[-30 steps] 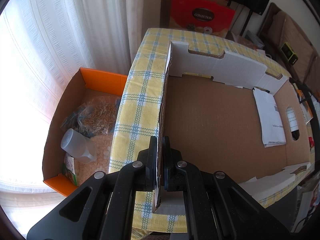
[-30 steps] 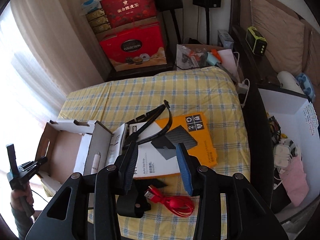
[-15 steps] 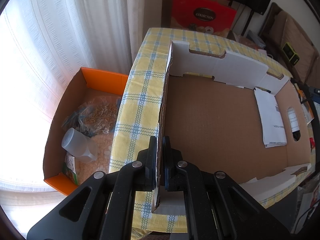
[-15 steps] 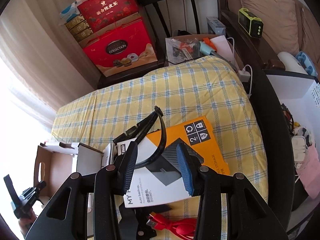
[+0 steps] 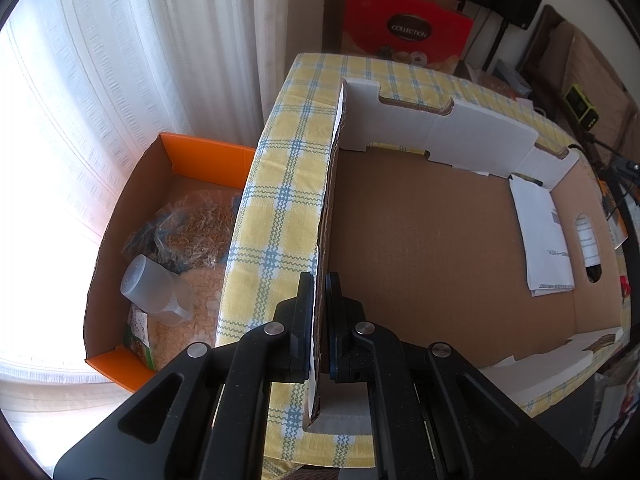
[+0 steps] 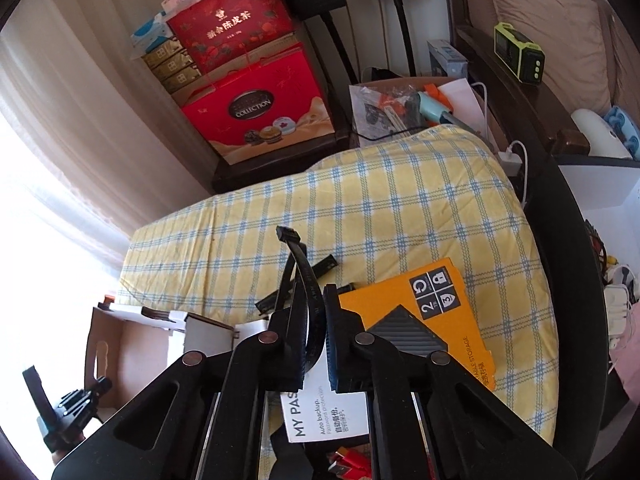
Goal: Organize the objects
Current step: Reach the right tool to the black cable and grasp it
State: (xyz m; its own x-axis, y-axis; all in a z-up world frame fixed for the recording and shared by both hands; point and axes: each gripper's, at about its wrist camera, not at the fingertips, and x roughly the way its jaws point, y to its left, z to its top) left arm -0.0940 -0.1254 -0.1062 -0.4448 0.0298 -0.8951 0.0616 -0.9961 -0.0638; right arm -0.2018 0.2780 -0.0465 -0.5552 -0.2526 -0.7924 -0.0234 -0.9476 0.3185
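Observation:
My left gripper (image 5: 319, 280) is shut on the near side wall (image 5: 330, 200) of an open, shallow cardboard box (image 5: 432, 240). The box lies on a yellow checked cloth (image 5: 280, 184) and holds a folded white paper (image 5: 544, 240). In the right wrist view my right gripper (image 6: 314, 296) is closing on a flat black cable (image 6: 300, 256), and its pads press the looped strap between them. The cable's plug end sticks up beyond the fingertips. Under it lies an orange and white hard-drive package (image 6: 436, 300), and the cardboard box (image 6: 132, 344) sits to the left.
An orange-edged carton (image 5: 208, 152) with bags and a plastic bottle (image 5: 156, 292) stands on the floor by the curtain. A red cable (image 6: 352, 464) lies at the cloth's near edge. Red gift boxes (image 6: 256, 112) and a box of clutter (image 6: 412, 108) stand behind the table.
The right gripper's jaws have gone from wide apart to shut around the black cable, after moving forward over the orange package. The left gripper and the box wall have not moved.

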